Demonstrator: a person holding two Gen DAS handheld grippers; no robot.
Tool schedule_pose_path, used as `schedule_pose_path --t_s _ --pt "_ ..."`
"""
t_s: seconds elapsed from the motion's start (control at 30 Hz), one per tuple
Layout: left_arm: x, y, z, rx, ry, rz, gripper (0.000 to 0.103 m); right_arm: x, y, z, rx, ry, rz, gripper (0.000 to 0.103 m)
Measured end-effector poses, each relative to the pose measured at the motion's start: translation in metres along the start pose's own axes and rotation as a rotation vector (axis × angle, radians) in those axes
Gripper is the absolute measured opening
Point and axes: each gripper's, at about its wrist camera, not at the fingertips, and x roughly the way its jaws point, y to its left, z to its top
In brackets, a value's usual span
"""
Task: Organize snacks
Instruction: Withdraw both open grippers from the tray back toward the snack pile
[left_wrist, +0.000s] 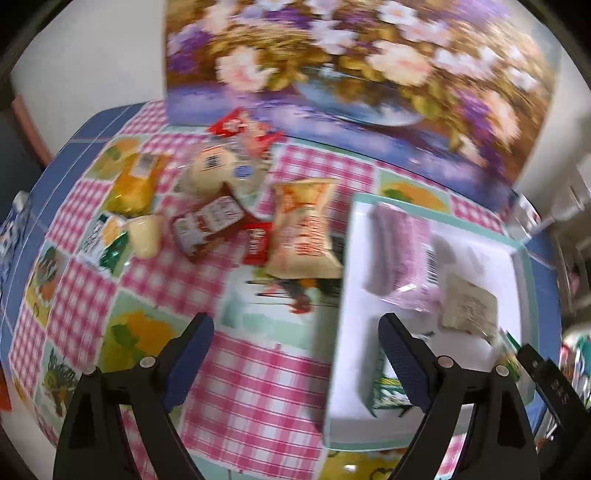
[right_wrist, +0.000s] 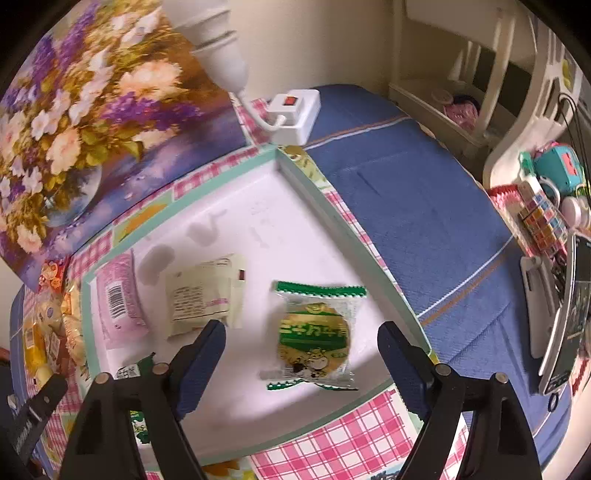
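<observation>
We see the snack sorting partly done. A shallow white tray (right_wrist: 258, 206) with a mint-green rim sits toward the right end of the table, on a glossy pink-checked tablecloth (left_wrist: 251, 387). Four packets lie flat in it: a soft pink wrapper with a barcode (right_wrist: 120, 299) near its left wall, a cream paper-like sachet (right_wrist: 201, 291) beside that, a crinkly clear packet holding a round green-and-gold biscuit (right_wrist: 314, 332) toward its right wall, and another green-edged packet (right_wrist: 135, 367) at its near edge, mostly hidden.

We judge most of the work remains: a loose pile waits on the cloth left of the tray. It includes a puffy orange-and-cream chip bag (left_wrist: 306, 229), small red sachets (left_wrist: 256, 243), a yellow bag (left_wrist: 135, 188) and a round pale bun-like pack (left_wrist: 212, 173); the left view is blurred, so labels are unreadable.

Our left gripper (left_wrist: 295, 350) hangs wide apart and empty above the cloth at the tray's left edge. Our right gripper (right_wrist: 301, 354) is likewise spread wide over the tray, with the biscuit packet lying between its blue ribbed fingers but not pinched.
</observation>
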Motion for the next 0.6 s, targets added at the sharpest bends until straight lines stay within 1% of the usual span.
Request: schedule_pose_path --t_s 0.17,0.23,0.37,0.4,0.43,0.47,0.6 --pt "0.004 0.026 0.005 -0.09 0.007 0.044 0.093 -0.003 0.009 -0.003 -0.022 -0.006 0.003 0.087" --pt "0.004 0.035 0.006 -0.117 0.005 0.057 0.099 -0.004 0.013 -0.004 -0.029 -0.006 0.003 0.087" --pt "0.002 0.05 0.009 -0.159 -0.002 0.072 0.099 -0.008 0.023 -0.007 -0.053 -0.012 0.004 0.087" --pt "0.001 0.055 0.009 -0.172 -0.006 0.076 0.099 -0.009 0.026 -0.008 -0.059 -0.014 0.006 0.089" --pt "0.0 0.059 0.01 -0.182 -0.008 0.08 0.099 -0.01 0.029 -0.009 -0.063 -0.016 0.01 0.097" --pt "-0.001 0.063 0.01 -0.191 -0.01 0.084 0.099 -0.011 0.033 -0.01 -0.068 -0.017 0.014 0.102" --pt "-0.002 0.083 0.015 -0.231 -0.015 0.09 0.099 -0.016 0.046 -0.014 -0.095 -0.026 0.026 0.103"
